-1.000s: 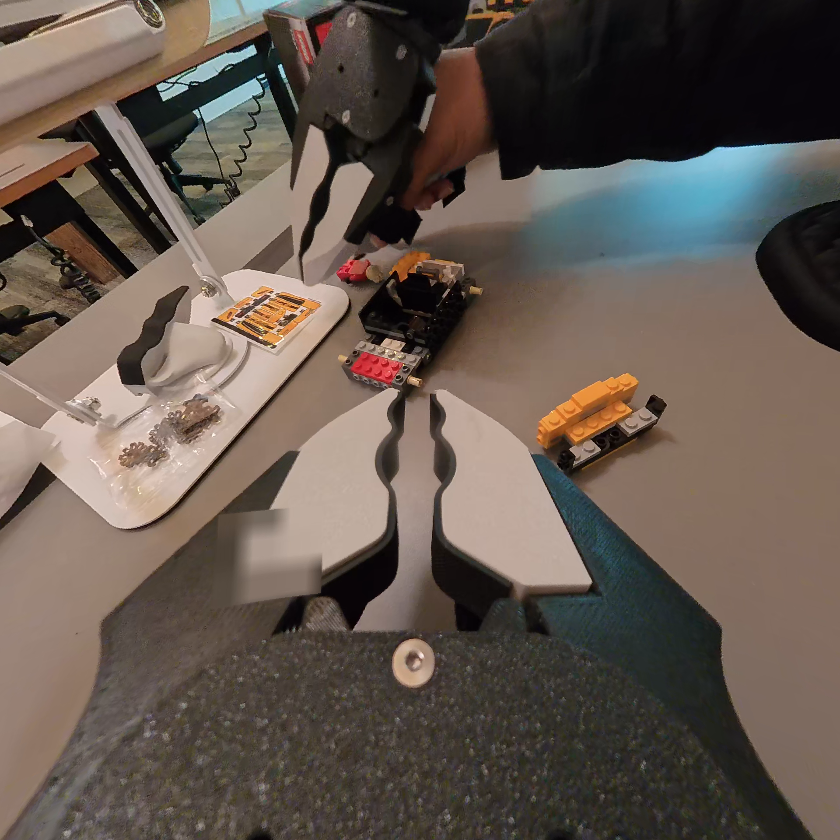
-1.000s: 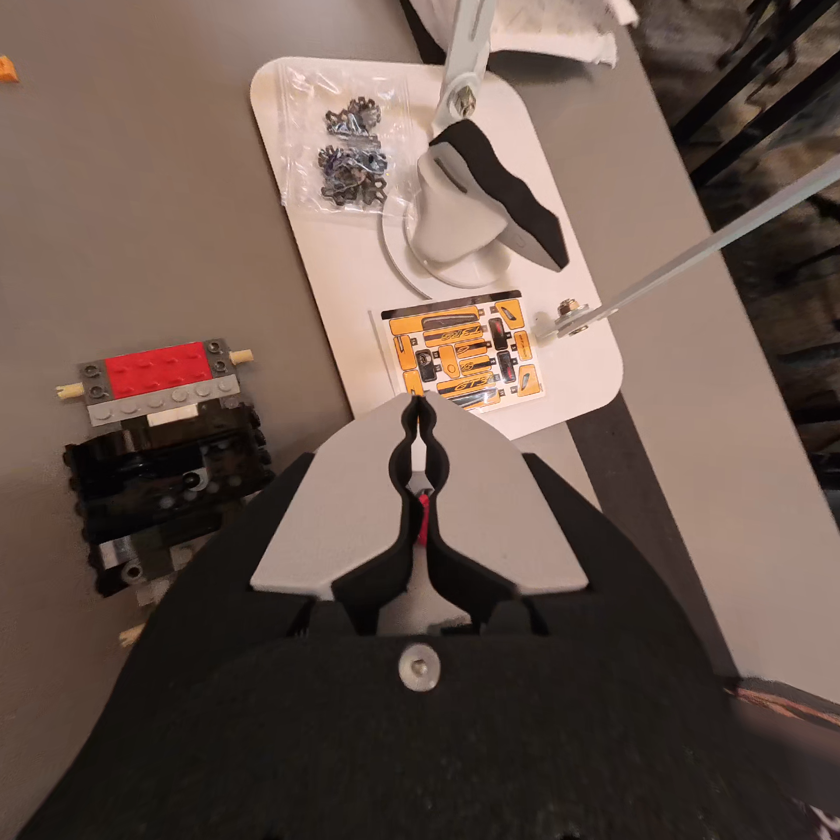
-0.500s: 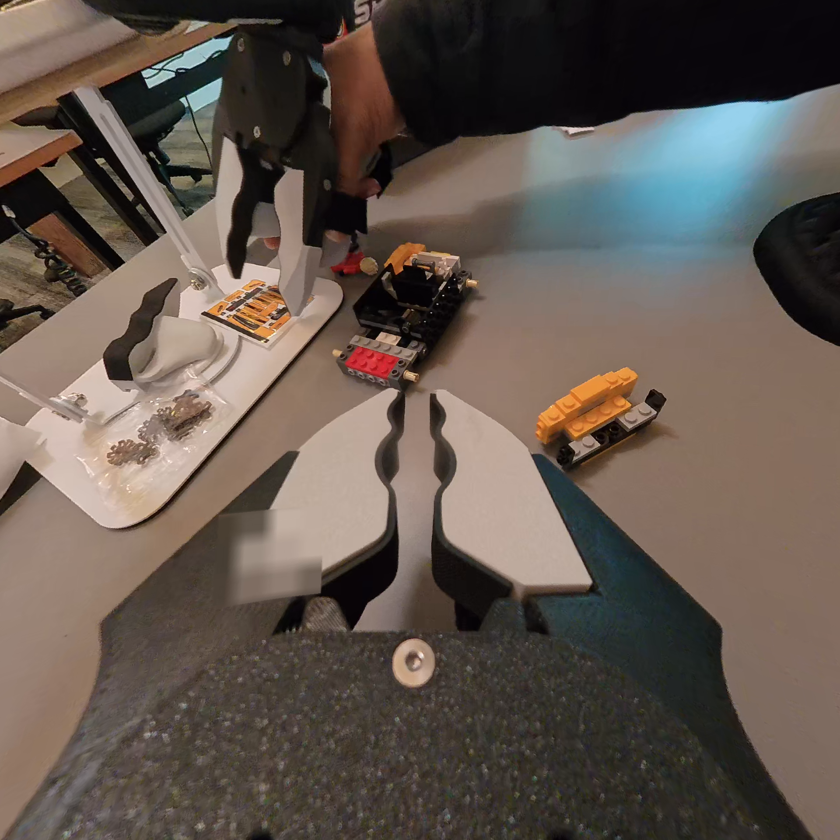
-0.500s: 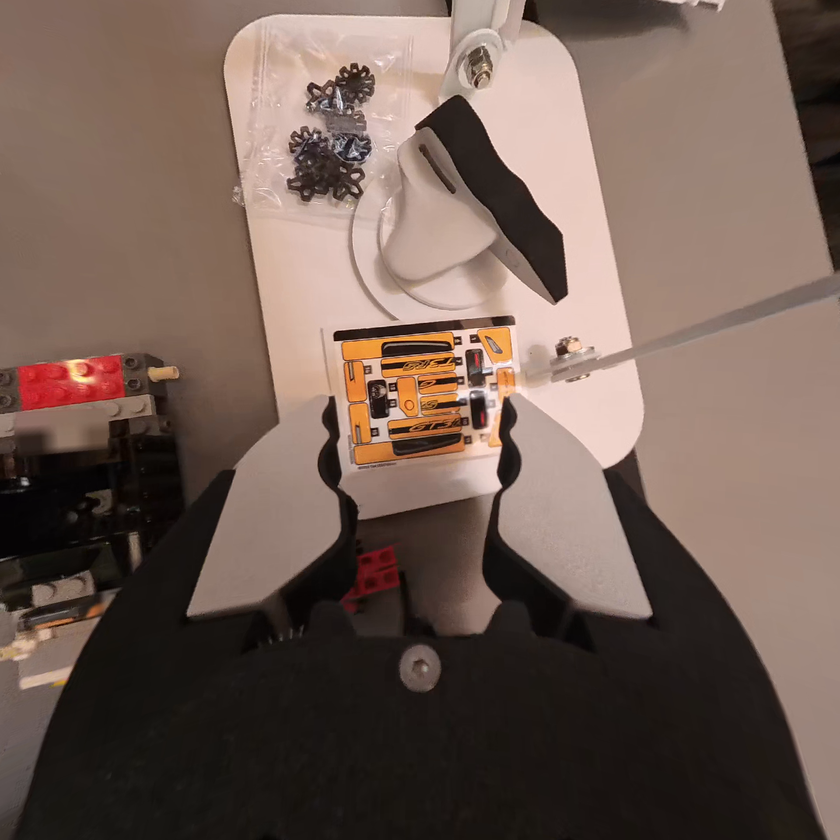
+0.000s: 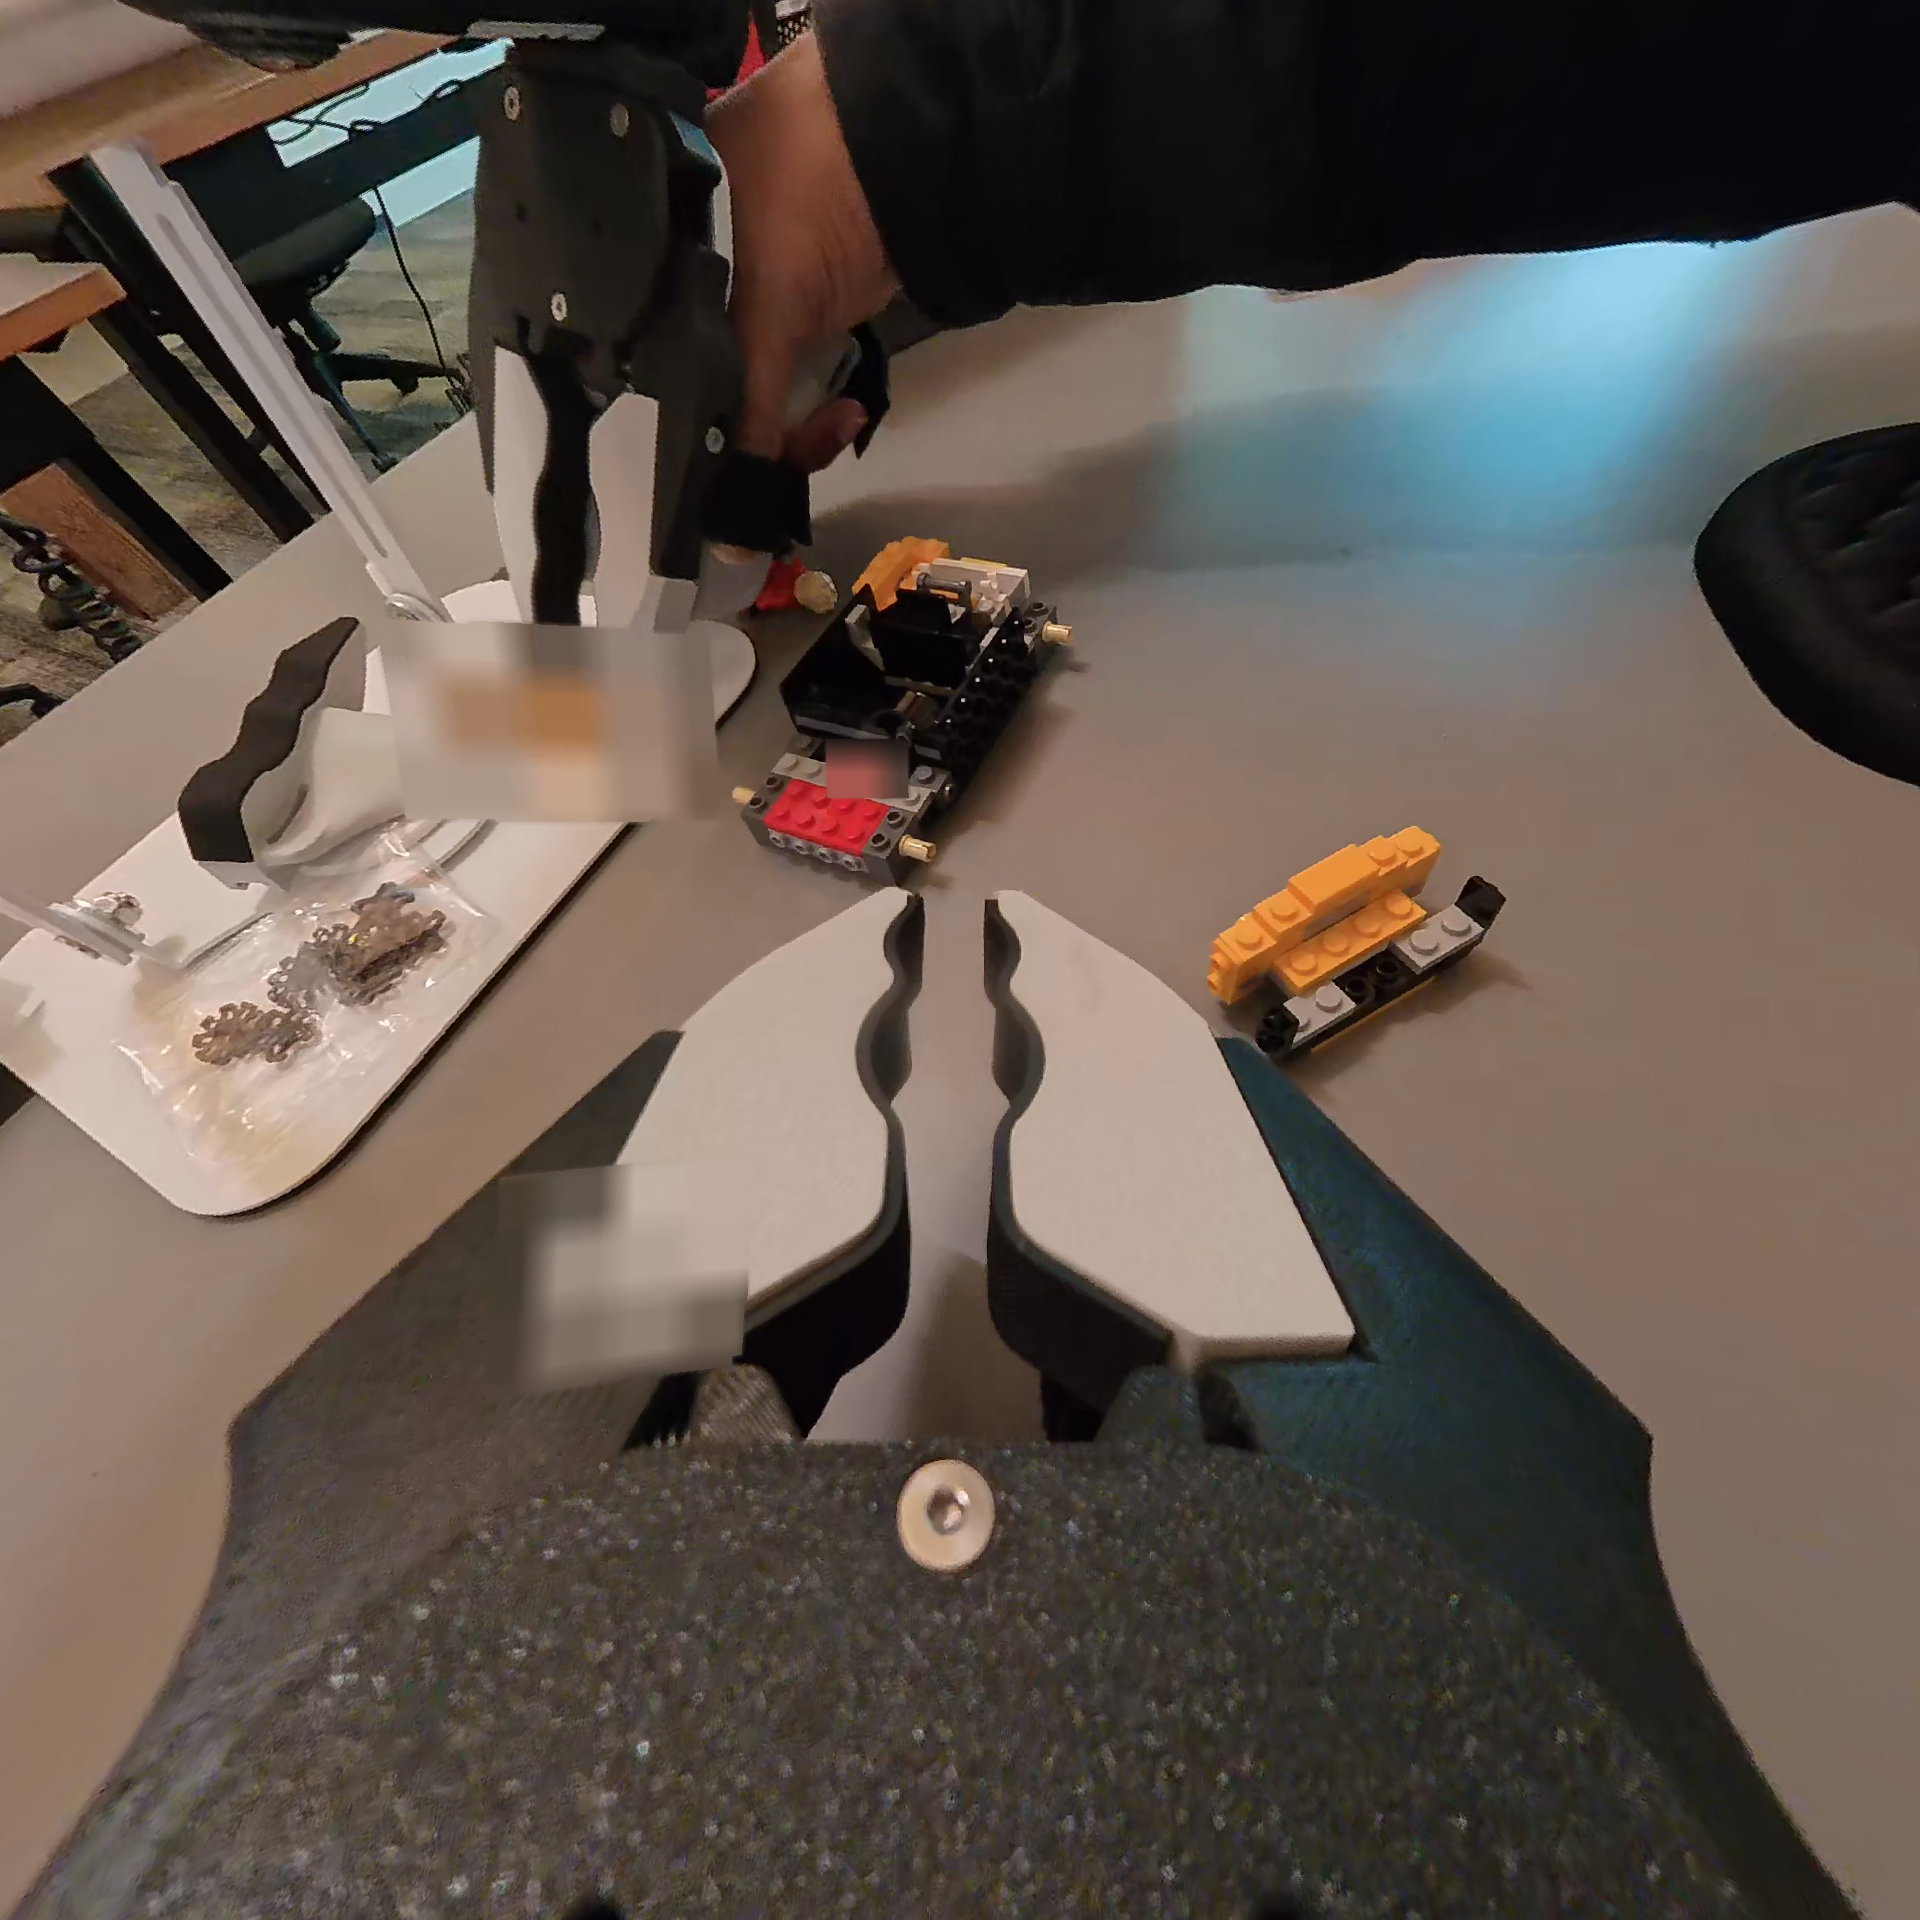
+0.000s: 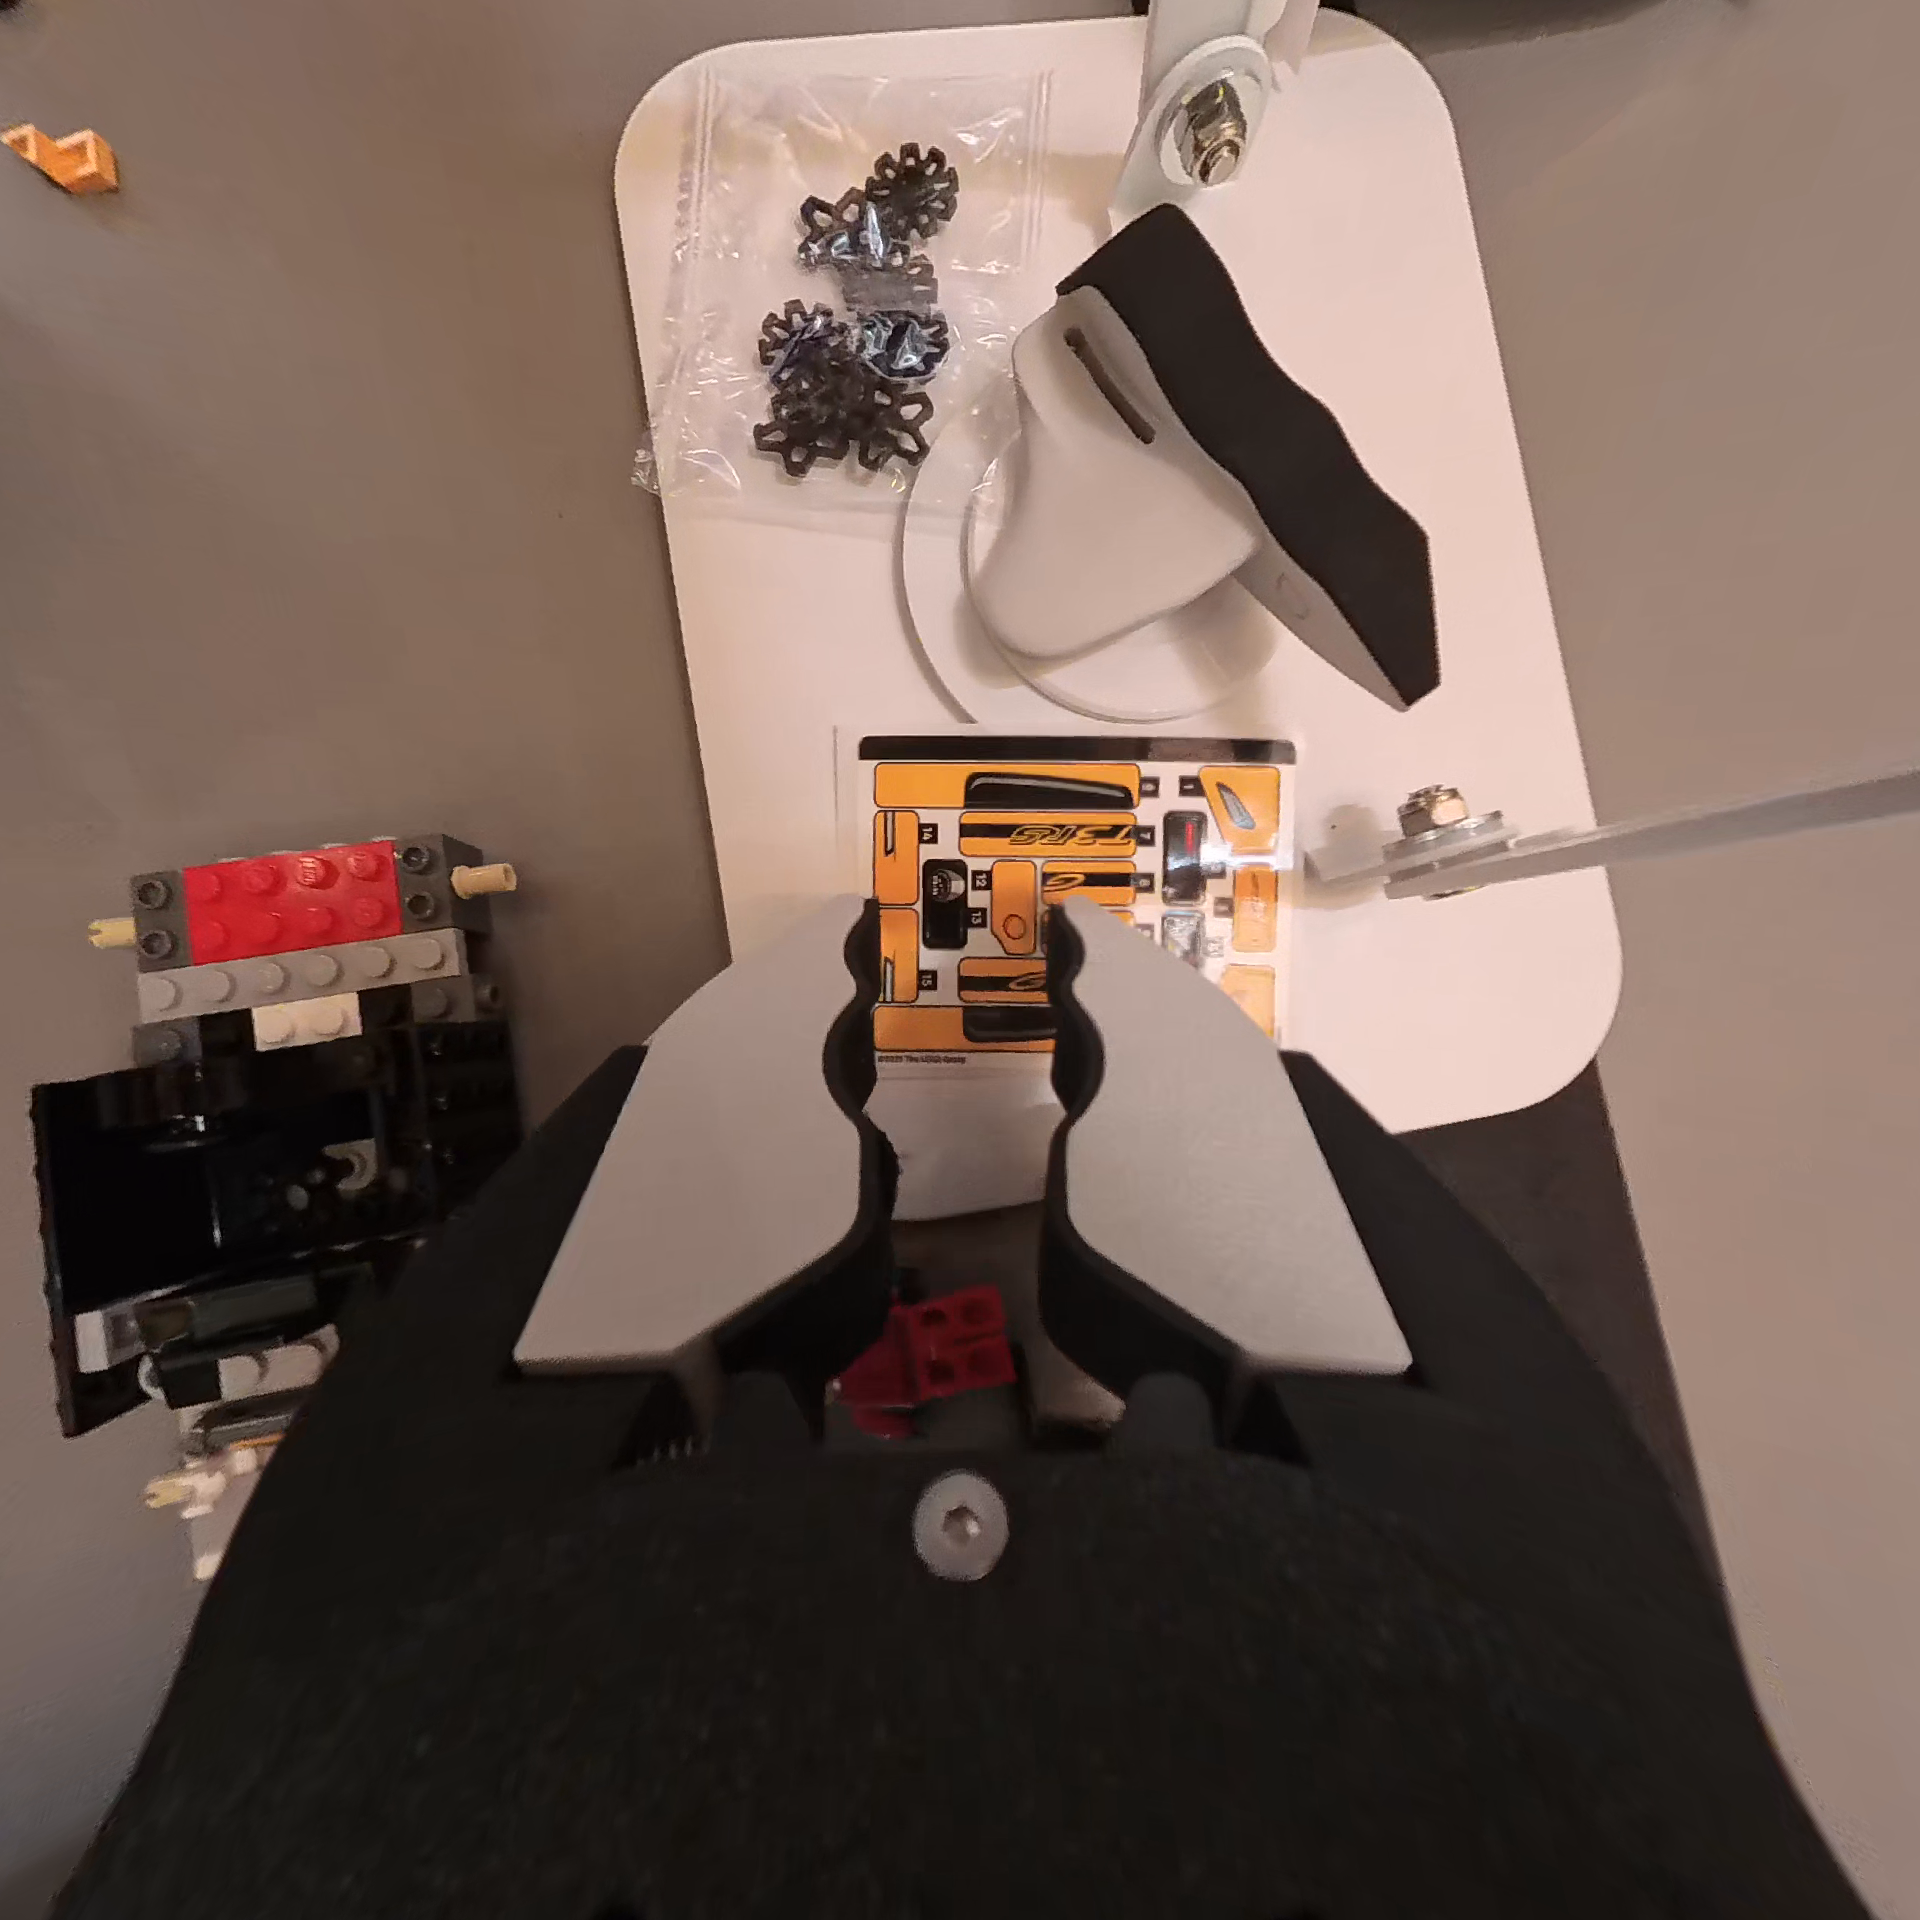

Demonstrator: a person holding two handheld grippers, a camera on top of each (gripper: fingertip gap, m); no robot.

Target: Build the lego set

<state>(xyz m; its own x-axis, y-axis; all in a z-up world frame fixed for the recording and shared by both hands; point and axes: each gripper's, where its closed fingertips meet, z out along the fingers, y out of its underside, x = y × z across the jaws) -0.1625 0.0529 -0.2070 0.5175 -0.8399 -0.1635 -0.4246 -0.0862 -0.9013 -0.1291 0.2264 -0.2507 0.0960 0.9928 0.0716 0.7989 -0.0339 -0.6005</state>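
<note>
On the matte grey table (image 5: 1351,644), a partly built car chassis (image 5: 914,717) of glossy black bricks is seen, capped at its near end by a studded red plate and a grey strip, with tan axle pins jutting from both sides. Toward the table's right side, well apart from the chassis, a stepped orange and black sub-assembly (image 5: 1351,951) is laid. A smooth white board (image 6: 1455,623) with rounded corners is set at the table's left edge; on it are carried a crinkled clear bag of dark, toothed wheel-like parts (image 6: 852,343), a glossy sticker sheet (image 6: 1070,894) printed in orange and black, and a curved white and black moulded piece (image 6: 1226,468).

The left gripper (image 5: 951,909), with flat grey fingers and wavy black inner pads, is held low over the table with a narrow gap between its tips and nothing in them; the red end of the chassis is just beyond the tips. The right gripper (image 6: 956,914) is held above the sticker sheet with its fingers spread and empty, the sheet's near half being framed between them.

In the right wrist view alone, the sheet's printed shapes are shown clearly, a small red brick (image 6: 945,1340) is seen beneath the gripper's body, and a small orange piece (image 6: 62,156) is seen at the far corner. Only the left wrist view shows the sub-assembly, and a dark sleeve and hand (image 5: 810,239) gripping the right gripper's handle.
</note>
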